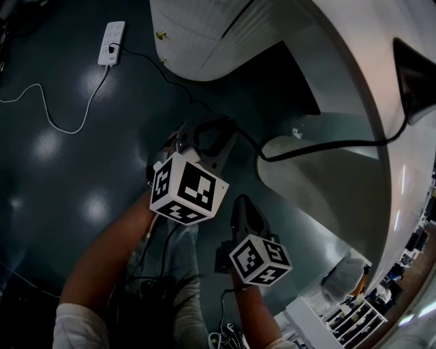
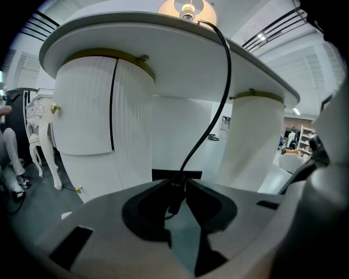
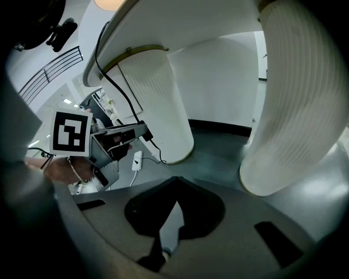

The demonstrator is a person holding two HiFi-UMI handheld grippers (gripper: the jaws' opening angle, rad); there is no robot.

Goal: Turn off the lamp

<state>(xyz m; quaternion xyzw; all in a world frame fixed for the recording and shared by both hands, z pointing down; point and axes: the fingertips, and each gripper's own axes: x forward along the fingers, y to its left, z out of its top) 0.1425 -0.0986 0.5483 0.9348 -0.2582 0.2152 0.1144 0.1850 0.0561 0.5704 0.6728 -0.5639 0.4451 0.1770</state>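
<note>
The lamp stands lit on the white table, and its shade shows dark at the right edge of the head view. Its black cord hangs over the table edge down to my left gripper. That gripper is shut on the cord's inline switch, which is pinched between the tips. In the head view the left gripper holds the cord above the floor. My right gripper is shut with nothing between its tips, just below and right of the left one.
A white power strip lies on the dark floor at the upper left, with a white cable trailing from it. Ribbed white pedestals carry the table. White chairs stand far left.
</note>
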